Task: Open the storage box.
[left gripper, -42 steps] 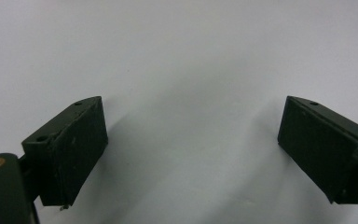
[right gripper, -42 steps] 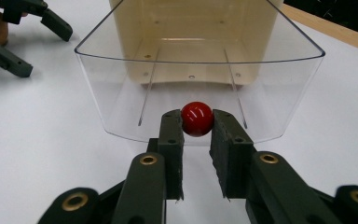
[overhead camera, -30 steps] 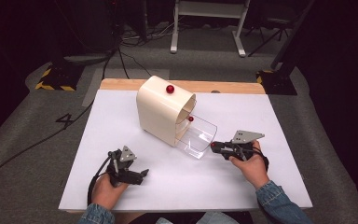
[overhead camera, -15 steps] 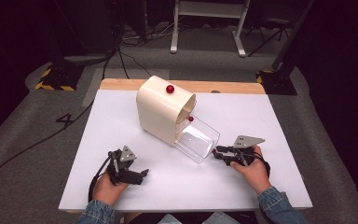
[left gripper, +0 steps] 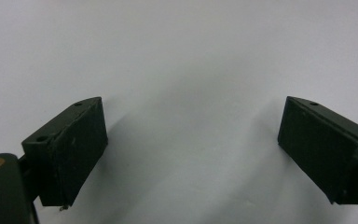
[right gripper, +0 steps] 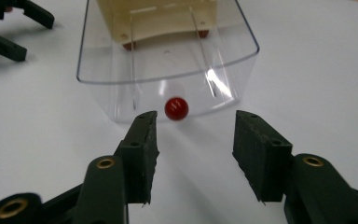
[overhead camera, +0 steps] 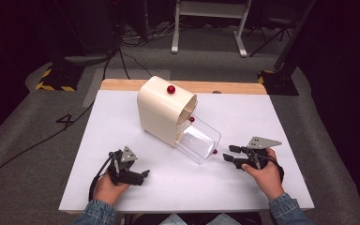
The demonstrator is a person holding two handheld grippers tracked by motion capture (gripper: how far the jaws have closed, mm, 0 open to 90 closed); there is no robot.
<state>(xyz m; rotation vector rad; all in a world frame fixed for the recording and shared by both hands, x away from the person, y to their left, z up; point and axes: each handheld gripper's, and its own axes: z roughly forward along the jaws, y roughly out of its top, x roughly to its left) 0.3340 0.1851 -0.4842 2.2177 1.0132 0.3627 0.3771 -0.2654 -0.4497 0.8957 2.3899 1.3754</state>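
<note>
A cream box [overhead camera: 161,110] with a red knob [overhead camera: 170,89] on top stands mid-table. A clear drawer [overhead camera: 198,139] sticks out of it toward the near right, with a small red knob [overhead camera: 214,151] on its front. My right gripper [overhead camera: 228,153] is open, just right of that front. In the right gripper view the red knob [right gripper: 176,108] sits just beyond the right gripper [right gripper: 196,135], slightly left of centre, on the clear drawer [right gripper: 168,56]. Near the front left, my left gripper [overhead camera: 143,177] is open and empty. Only white table lies between its jaws in the left gripper view [left gripper: 191,135].
The white table top [overhead camera: 243,117] has a wooden strip along its far edge. Beyond it are grey floor, cables and stand legs. The left gripper [right gripper: 9,28] appears at the top left of the right gripper view.
My right gripper has drawn back slightly from the drawer front toward the near edge. The left gripper has stayed put.
</note>
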